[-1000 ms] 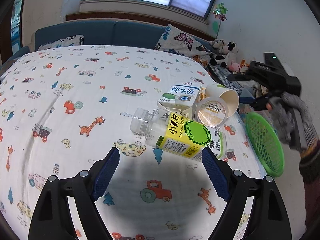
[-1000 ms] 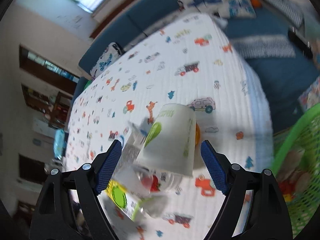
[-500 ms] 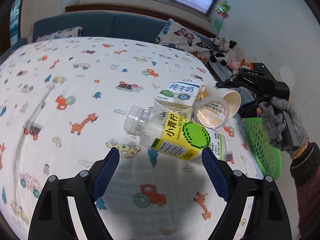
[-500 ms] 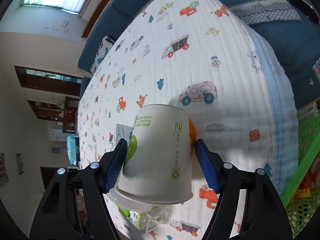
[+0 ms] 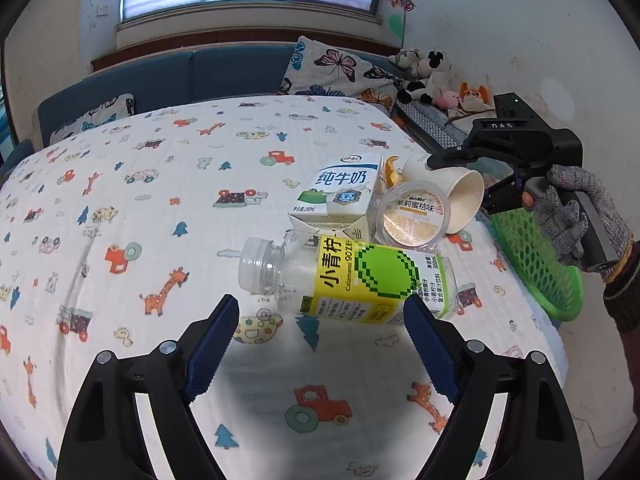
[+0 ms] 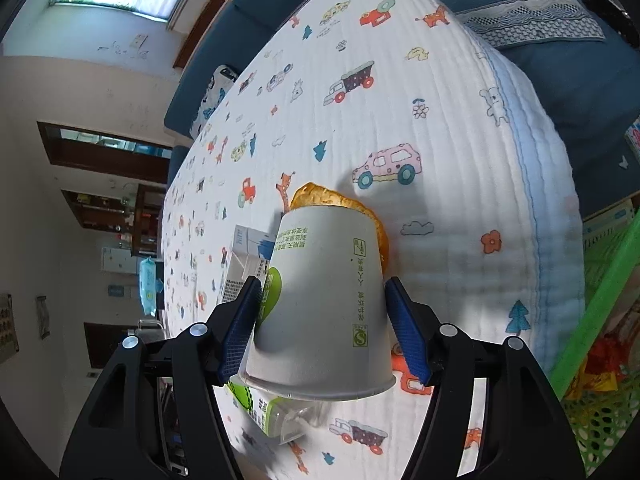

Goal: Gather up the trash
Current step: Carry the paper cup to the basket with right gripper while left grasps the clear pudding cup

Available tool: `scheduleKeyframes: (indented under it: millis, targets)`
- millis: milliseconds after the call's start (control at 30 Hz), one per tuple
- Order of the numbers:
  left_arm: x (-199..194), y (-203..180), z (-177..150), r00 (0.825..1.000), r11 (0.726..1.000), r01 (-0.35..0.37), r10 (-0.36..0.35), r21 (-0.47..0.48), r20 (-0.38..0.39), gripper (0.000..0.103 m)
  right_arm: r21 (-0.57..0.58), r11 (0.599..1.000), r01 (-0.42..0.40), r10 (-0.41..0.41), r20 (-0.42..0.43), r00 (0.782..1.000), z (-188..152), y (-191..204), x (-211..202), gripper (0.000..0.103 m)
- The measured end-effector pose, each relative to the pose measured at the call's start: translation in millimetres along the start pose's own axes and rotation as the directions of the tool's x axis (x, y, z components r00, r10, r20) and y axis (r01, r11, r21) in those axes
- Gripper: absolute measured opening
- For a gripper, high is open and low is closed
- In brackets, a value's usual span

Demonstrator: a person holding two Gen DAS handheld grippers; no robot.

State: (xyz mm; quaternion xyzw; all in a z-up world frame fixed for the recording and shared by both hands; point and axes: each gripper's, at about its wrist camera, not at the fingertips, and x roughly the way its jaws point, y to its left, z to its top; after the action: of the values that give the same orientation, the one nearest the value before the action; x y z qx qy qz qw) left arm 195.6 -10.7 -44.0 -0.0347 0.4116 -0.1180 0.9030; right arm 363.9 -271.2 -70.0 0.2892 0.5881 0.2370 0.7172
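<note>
Since the earlier frames, the right gripper [image 6: 322, 322] has been dropping around the paper cup [image 6: 324, 308], its jaws narrowing from well clear of the cup to beside its walls.

Left wrist view: the left gripper [image 5: 320, 340] is hovering with jaws standing wide and empty, just short of the clear bottle [image 5: 348, 280] lying on the bed [image 5: 160, 200]. Beyond the bottle, the milk carton [image 5: 340, 196], a plastic tub [image 5: 416, 216] and the cup are clustering together; a green basket [image 5: 536, 264] is sitting beside the bed edge.

Right wrist view: the jaws are closing on the cup lying between them, an orange peel [image 6: 320, 198] showing just behind it.
</note>
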Motion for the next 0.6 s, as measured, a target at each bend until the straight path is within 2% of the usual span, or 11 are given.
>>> scheduleKeyframes:
  millis: [133,267,400,500,600]
  targets:
    - [4,-2,7,1.0,1.0,0.009,-0.009,0.005,0.002,0.081,-0.013,1.0,-0.003,0.003,0.003,1.0,-2,2,1,0.064]
    - [9,-13,20,1.0,0.998,0.009,-0.01,0.059,0.02,0.072,-0.019,1.0,-0.015,0.016,0.038,0.999,-7,1,-7,0.063]
    - [17,-29,33,0.999,0.993,0.029,-0.032,0.114,0.026,0.068,-0.025,1.0,-0.012,0.014,0.075,0.997,-13,-3,-19,0.063]
    - [25,-44,39,0.998,0.987,0.056,-0.06,0.152,0.022,0.067,-0.024,1.0,-0.007,0.01,0.1,0.995,-18,-7,-30,0.063]
    - [38,-60,45,0.998,0.984,0.07,-0.07,0.165,-0.001,0.076,-0.015,1.0,-0.023,0.024,0.121,0.992,-23,-12,-41,0.063]
